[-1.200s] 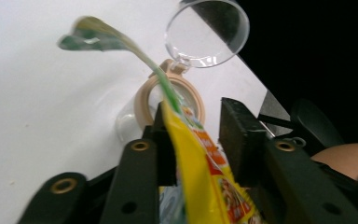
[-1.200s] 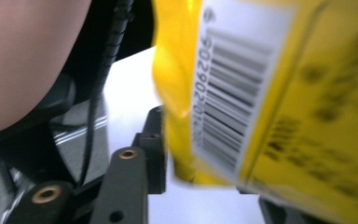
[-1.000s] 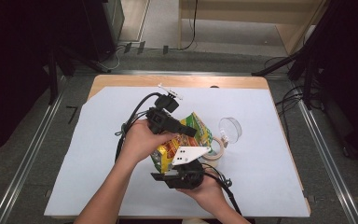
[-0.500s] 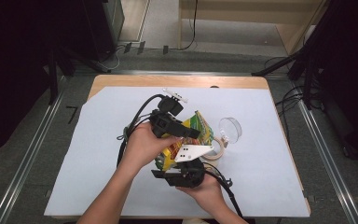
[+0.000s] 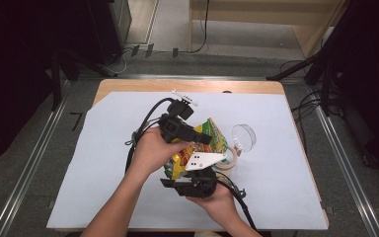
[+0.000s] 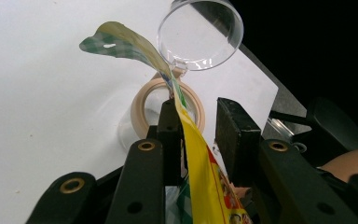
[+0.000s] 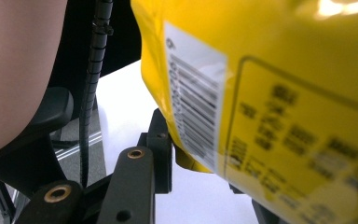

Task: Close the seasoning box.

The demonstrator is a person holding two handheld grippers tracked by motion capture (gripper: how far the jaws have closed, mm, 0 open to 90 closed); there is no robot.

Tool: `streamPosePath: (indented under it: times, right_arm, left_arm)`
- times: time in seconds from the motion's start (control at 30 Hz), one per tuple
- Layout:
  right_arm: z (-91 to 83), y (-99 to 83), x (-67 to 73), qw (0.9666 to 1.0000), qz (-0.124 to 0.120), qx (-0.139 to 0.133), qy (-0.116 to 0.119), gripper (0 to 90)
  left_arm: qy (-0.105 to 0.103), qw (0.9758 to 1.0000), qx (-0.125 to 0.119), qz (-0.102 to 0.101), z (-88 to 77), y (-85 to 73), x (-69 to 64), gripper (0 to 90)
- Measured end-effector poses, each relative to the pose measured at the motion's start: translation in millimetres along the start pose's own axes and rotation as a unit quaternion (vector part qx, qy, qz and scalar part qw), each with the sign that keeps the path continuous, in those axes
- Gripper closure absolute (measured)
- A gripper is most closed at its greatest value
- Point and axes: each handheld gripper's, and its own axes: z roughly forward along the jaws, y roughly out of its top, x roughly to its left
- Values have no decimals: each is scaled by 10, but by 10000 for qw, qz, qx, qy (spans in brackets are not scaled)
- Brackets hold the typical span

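Two grippers engage one yellow snack bag (image 5: 205,143) above the white table cover (image 5: 94,173); the right gripper (image 5: 197,180), nearest the person, has the bag's lower end between its jaws, grip not determinable; the left gripper (image 6: 198,128) stands open astride the bag's upper edge, one pad touching; beyond lie a tape roll (image 6: 142,105) and a clear plastic cup (image 6: 200,32).

A yellow snack bag (image 5: 203,143) with green checked edges and red print is lifted off the table, tilted, just beside the tape roll (image 5: 229,160). Its flat green-checked top flap (image 6: 121,44) curls upward; a barcode (image 7: 198,112) shows on its yellow back.
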Motion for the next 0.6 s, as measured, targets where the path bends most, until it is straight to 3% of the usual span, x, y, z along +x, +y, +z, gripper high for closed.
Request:
streamPosePath:
  times: [0.23, 0.6]
  right_arm:
    - [-4, 5, 9, 10000, -19, -29, -13, 684]
    - [3, 12, 12, 10000, -40, -12, -13, 681]
  left_arm:
    - [67, 9999, -5, 99, -8, 10, -55, 712]
    - [52, 10000, -18, 76, -16, 8, -37, 712]
